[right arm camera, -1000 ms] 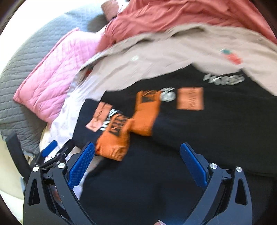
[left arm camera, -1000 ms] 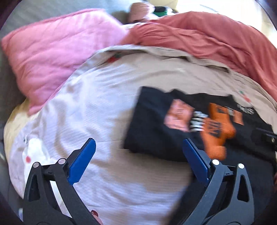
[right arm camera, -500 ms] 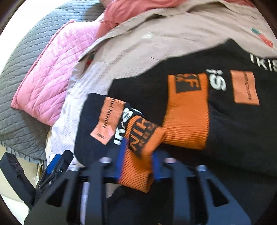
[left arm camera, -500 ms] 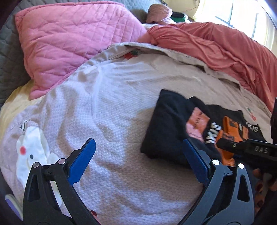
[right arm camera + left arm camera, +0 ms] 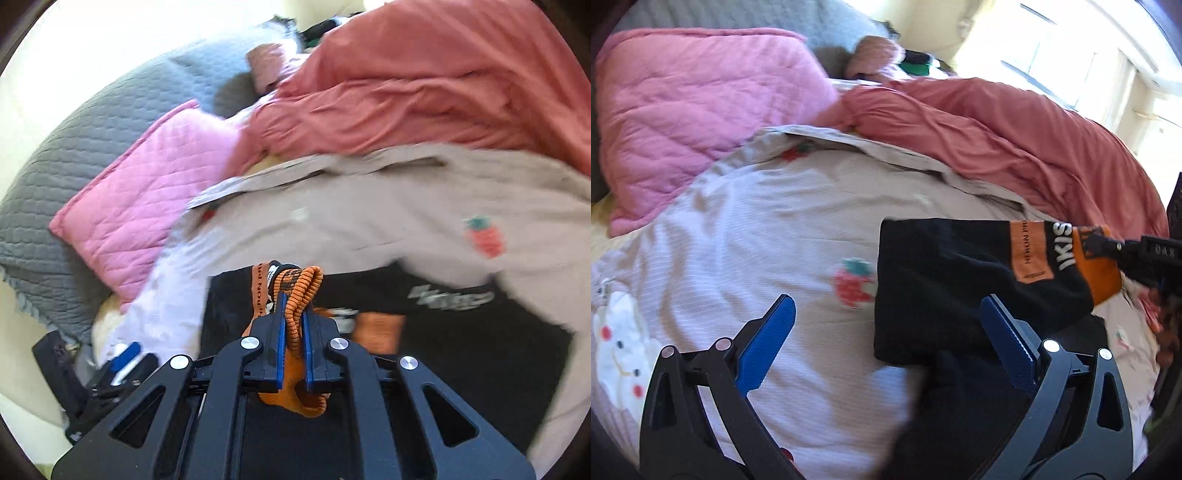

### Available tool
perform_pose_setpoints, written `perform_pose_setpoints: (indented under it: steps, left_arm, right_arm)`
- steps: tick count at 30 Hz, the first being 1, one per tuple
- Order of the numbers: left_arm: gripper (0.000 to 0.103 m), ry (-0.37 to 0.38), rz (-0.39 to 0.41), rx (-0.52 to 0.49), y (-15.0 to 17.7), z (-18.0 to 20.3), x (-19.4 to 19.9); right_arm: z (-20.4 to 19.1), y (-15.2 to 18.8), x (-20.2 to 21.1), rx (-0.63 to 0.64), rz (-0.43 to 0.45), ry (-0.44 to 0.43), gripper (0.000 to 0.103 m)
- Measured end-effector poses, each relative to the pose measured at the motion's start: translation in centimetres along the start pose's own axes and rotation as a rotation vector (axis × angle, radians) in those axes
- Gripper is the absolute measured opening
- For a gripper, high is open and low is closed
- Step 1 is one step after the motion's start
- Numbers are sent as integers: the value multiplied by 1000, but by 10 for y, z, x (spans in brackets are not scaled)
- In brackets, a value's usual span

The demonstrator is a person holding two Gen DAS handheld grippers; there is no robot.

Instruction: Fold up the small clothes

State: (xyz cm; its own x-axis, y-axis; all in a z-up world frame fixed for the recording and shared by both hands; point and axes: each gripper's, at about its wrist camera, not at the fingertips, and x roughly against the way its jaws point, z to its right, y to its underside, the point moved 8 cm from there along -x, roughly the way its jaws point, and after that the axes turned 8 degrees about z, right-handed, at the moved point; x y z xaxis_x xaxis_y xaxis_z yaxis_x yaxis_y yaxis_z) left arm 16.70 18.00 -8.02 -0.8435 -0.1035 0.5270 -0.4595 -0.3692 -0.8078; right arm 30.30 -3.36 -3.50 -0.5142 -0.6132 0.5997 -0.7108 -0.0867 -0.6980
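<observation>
A black garment (image 5: 945, 280) with orange cuffs and white lettering lies on the pale bedsheet (image 5: 768, 229). My right gripper (image 5: 294, 314) is shut on an orange ribbed cuff (image 5: 301, 291) of the sleeve and holds it lifted above the garment's black body (image 5: 461, 354). In the left wrist view the right gripper (image 5: 1108, 247) shows at the right edge, holding the orange cuff (image 5: 1102, 273). My left gripper (image 5: 886, 339) is open and empty, low over the sheet, with its right finger (image 5: 1008, 343) over the garment's folded edge.
A pink quilted pillow (image 5: 694, 122) lies at the back left, with a grey quilted cover (image 5: 74, 155) behind it. A salmon-red blanket (image 5: 1015, 140) is heaped along the back right. The sheet has strawberry prints (image 5: 853, 284) and a white animal print (image 5: 617, 354).
My right gripper closed on the orange cuff and lifted the sleeve off the garment. My left gripper stayed open and shifted a little nearer the garment's edge.
</observation>
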Motion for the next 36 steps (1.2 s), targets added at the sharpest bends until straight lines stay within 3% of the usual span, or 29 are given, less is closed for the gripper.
perform_pose_setpoints:
  steps: [7,12,16,22,28,31,32,36]
  left_arm:
    - [94,91,-70,-151,6,70,-20]
    - [94,127,-195,-255,20,111,-61]
    - [94,134,-284,-335,42,132,-91]
    - [94,130,-406,-341,75,132,-121]
    - [94,144,-398,-397,88,132,-122]
    - [94,154,-384,-411,88,132,-119]
    - [94,154,-374,-413,86,132,-116]
    - [94,168,-282,-372,69,128,-92]
  right_arm:
    - [94,2,52,-38,26,170,7]
    - [142,27,68,-111,9,236,7]
    - [159,46,67,-111,-31,300,7]
    - [171,67,50,-67,-89,375,7]
    - [191,99,24,-27,-187,490,7]
    - [197,108,21,8,-190,541,15]
    - [199,108,25,-2,-174,558,24]
    - [197,98,60,-35,-47,569,32]
